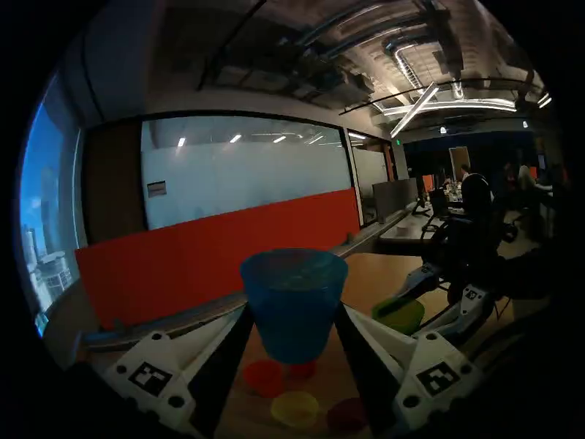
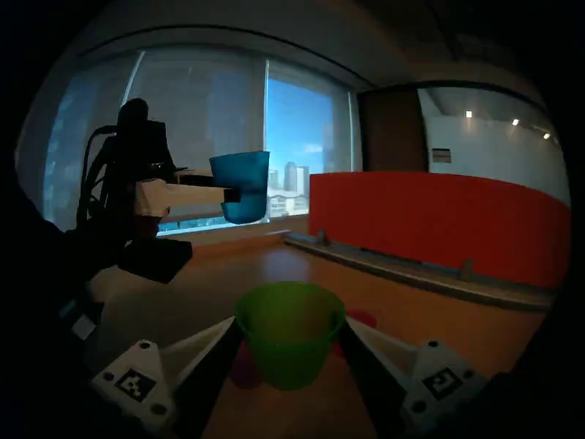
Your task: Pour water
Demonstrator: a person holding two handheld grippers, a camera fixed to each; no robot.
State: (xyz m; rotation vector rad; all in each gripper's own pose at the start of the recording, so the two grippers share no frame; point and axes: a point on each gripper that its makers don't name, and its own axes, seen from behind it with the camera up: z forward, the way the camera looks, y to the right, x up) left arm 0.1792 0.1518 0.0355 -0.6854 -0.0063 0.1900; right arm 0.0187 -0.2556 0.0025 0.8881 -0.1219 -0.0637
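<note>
- While the left gripper [image 1: 294,318] pinches the blue cup [image 1: 294,293] at mid-wall, one finger on each side, the cup hangs upright well above the bench [image 2: 409,314].
- The right gripper [image 2: 290,344] clamps the green cup [image 2: 290,329] the same way, nearer the bench (whether it rests on it, I cannot tell).
- Both cups look like thin, light plastic, smooth and tapered, so a hard squeeze would likely flex them.
- I cannot tell how much water is in the blue cup.
- Holding at mid-wall seems sensible, since it leaves the rim free for pouring.
</note>
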